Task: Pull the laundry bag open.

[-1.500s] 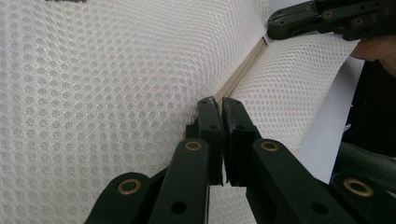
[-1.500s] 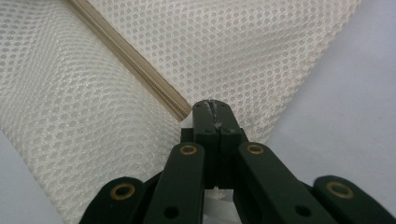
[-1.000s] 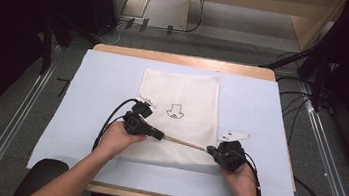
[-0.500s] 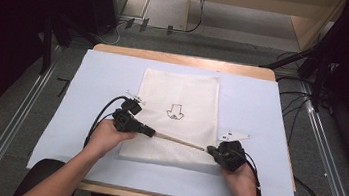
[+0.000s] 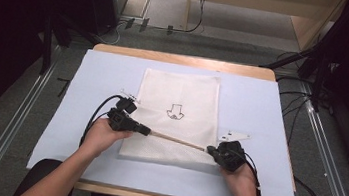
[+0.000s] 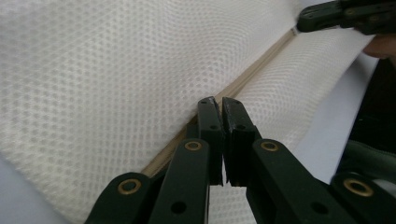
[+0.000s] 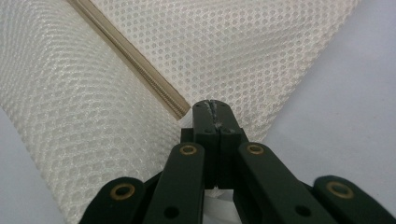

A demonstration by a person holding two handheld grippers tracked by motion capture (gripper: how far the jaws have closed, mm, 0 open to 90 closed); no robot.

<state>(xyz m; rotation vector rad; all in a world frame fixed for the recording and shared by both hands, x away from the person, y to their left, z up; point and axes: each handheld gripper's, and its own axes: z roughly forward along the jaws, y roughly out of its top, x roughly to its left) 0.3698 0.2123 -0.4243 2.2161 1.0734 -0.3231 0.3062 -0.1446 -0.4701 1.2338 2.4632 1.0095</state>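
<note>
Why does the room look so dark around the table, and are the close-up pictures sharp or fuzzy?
High view: light falls on the table and white mesh bag, while the room's edges sink into black. Left gripper view: the mesh weave is crisp mid-frame but soft toward the top, and the black jaws near the lens are slightly blurred. Right gripper view: the mesh and the zipper look sharp, evenly lit, no glare.

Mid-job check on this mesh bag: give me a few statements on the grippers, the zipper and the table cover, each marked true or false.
1. The white mesh bag lies on a light blue cover. True.
2. The left gripper is wide open. False: its jaws are nearly together at the zipper.
3. The right gripper is shut at the bag's corner, at the zipper's end. True.
4. The bag carries no print. False: a small dark drawing sits at its middle.
5. Both grippers rest off the table. False: both are over the bag's near edge.
</note>
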